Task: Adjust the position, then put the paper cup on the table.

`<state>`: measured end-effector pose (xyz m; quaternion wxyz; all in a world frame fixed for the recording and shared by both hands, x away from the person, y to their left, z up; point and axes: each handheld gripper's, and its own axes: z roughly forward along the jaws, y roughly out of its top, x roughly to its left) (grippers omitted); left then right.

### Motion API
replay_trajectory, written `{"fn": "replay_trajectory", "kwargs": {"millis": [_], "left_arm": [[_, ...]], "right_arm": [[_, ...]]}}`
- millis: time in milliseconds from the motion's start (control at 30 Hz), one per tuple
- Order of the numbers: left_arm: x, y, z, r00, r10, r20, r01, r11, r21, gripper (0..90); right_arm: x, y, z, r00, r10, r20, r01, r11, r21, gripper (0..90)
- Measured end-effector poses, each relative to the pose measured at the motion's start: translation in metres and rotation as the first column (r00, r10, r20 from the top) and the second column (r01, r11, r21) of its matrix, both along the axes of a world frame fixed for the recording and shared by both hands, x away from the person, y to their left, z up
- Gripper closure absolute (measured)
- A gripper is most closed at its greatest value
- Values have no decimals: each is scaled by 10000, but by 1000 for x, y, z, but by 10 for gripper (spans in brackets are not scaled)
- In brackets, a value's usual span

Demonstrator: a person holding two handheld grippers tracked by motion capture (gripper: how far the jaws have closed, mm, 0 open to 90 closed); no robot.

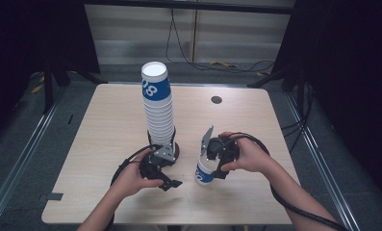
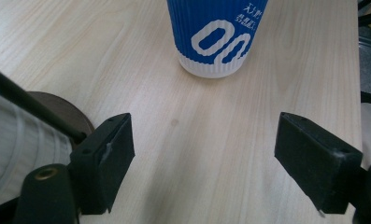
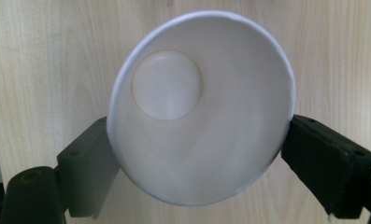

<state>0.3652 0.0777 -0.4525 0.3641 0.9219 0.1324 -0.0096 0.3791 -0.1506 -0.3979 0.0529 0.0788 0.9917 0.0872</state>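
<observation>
Right gripper (image 1: 211, 168) clasps cup (image 1: 204, 172) – cup stack (image 1: 158, 108) beside

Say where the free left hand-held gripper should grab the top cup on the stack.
Probably the blue band of the top cup, just under its white rim, coming in level from the person's side. The stack stands upright on the table, nested walls hidden below, so that band is its free wall. The left hand-held gripper stands open and empty.

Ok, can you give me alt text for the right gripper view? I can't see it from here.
A white paper cup is seen from above, its open mouth facing the camera and its round bottom visible inside. The right claw has its two black jaws pressed against the cup's sides near the rim. A pale wooden table lies behind it.
</observation>
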Motion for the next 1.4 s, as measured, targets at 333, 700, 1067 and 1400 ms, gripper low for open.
{"fn": "replay_trajectory", "kwargs": {"millis": [333, 700, 1067, 1400], "left_arm": [[1, 0, -3, 10000, 47, 50, -47, 10000, 78, 197], [2, 0, -3, 10000, -39, 39, 38, 9998, 208, 197], [1, 6, -2, 9999, 138, 40, -139, 9997, 207, 197], [0, 11, -3, 9998, 213, 23, -213, 9994, 266, 197]], "right_arm": [[-3, 3, 0, 9998, 181, 29, -181, 9998, -19, 126], [-6, -1, 0, 9996, 248, -121, -247, 9996, 105, 122], [-8, -6, -1, 9998, 169, -62, -164, 9978, 635, 120], [-12, -15, -3, 9999, 104, -16, -101, 9925, 1218, 122]]}}
